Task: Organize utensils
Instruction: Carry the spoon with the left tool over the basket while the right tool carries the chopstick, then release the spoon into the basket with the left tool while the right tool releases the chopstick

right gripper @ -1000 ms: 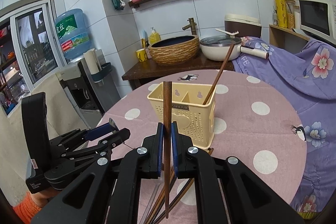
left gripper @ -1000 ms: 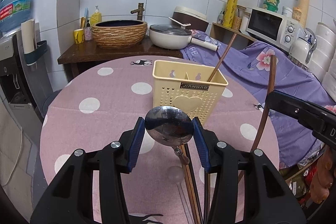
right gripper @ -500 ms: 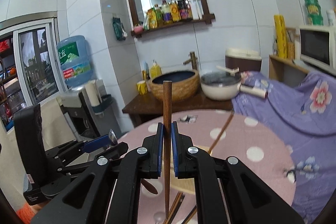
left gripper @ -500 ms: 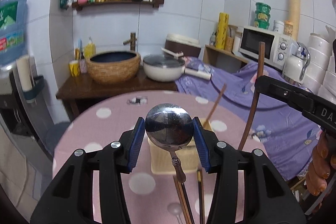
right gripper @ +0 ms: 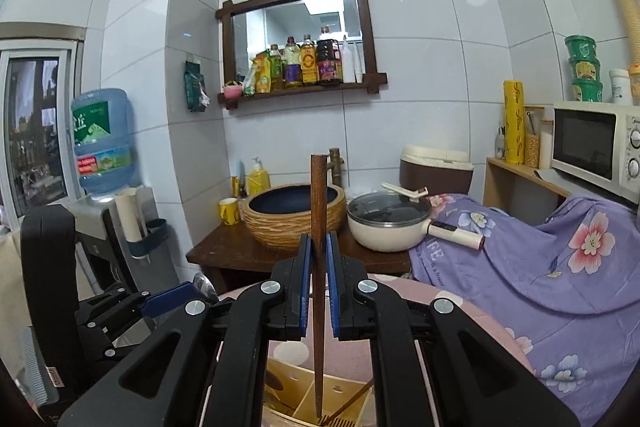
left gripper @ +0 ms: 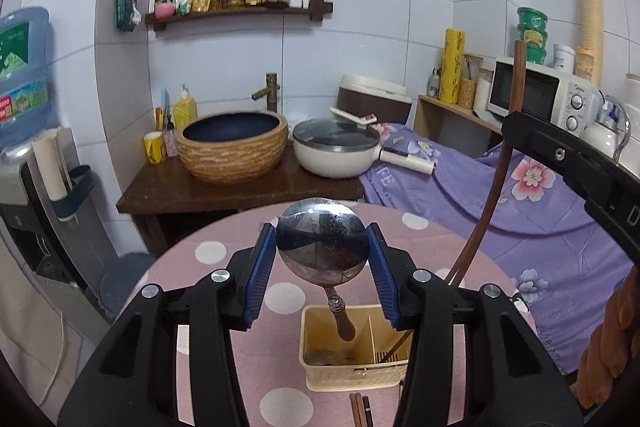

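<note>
My left gripper (left gripper: 322,259) is shut on a metal spoon (left gripper: 322,243), its blue pads pressing the sides of the bowl. The spoon's wooden handle hangs down over the left compartment of a cream utensil basket (left gripper: 352,373). My right gripper (right gripper: 319,251) is shut on a dark wooden chopstick (right gripper: 319,195) held upright, its lower tip over the basket (right gripper: 294,385). Another chopstick (right gripper: 352,401) leans inside the basket. In the left wrist view the right gripper (left gripper: 560,155) and its chopstick (left gripper: 518,83) show at the right.
The basket stands on a round table with a pink polka-dot cloth (left gripper: 208,255). Loose chopsticks (left gripper: 360,411) lie on the cloth in front of the basket. Behind are a woven basin (left gripper: 234,147), a lidded pan (left gripper: 336,151), a microwave (left gripper: 536,95) and a purple floral cover (left gripper: 540,211).
Both grippers have risen with the spoon and the chopstick still held. The basket, first straight ahead, now lies low in both views, beneath the utensils.
</note>
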